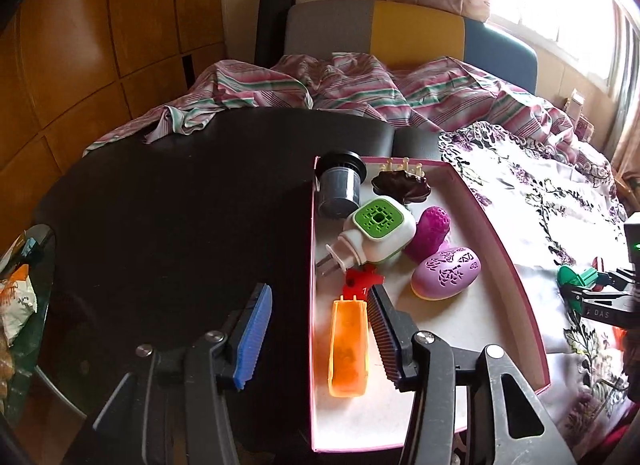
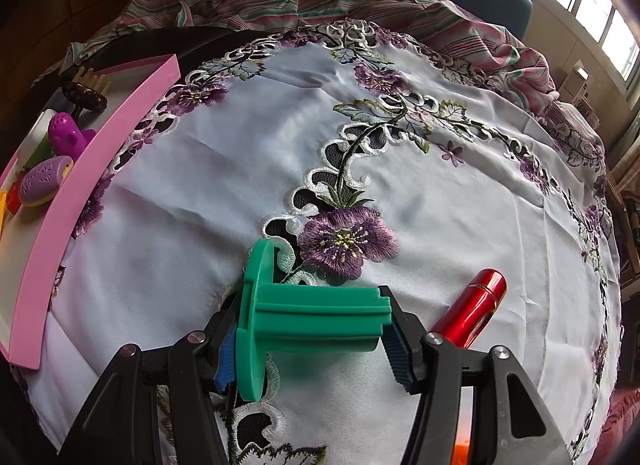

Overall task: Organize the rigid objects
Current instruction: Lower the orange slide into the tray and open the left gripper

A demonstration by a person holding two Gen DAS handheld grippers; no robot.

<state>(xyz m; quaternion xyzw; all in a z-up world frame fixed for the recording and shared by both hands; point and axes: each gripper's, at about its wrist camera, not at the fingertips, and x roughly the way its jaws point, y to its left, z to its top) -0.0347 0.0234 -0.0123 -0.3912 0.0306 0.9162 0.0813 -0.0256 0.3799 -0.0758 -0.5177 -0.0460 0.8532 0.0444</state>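
Clamping the green spool (image 2: 308, 317) end to end, the right gripper (image 2: 316, 339) has it crosswise over the embroidered tablecloth (image 2: 208, 201); the pink tray (image 2: 80, 189) lies off to its left. The left gripper (image 1: 320, 339), jaws apart and empty, hangs right over the orange piece (image 1: 347, 349) in that tray.

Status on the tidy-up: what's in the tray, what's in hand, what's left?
Done: pink tray holds the orange piece, plug-in diffuser, two purple items, dark cup and more. Left gripper is open over the orange piece, not gripping it. In hand: right gripper is shut on the green spool. Left: red tube on the cloth.
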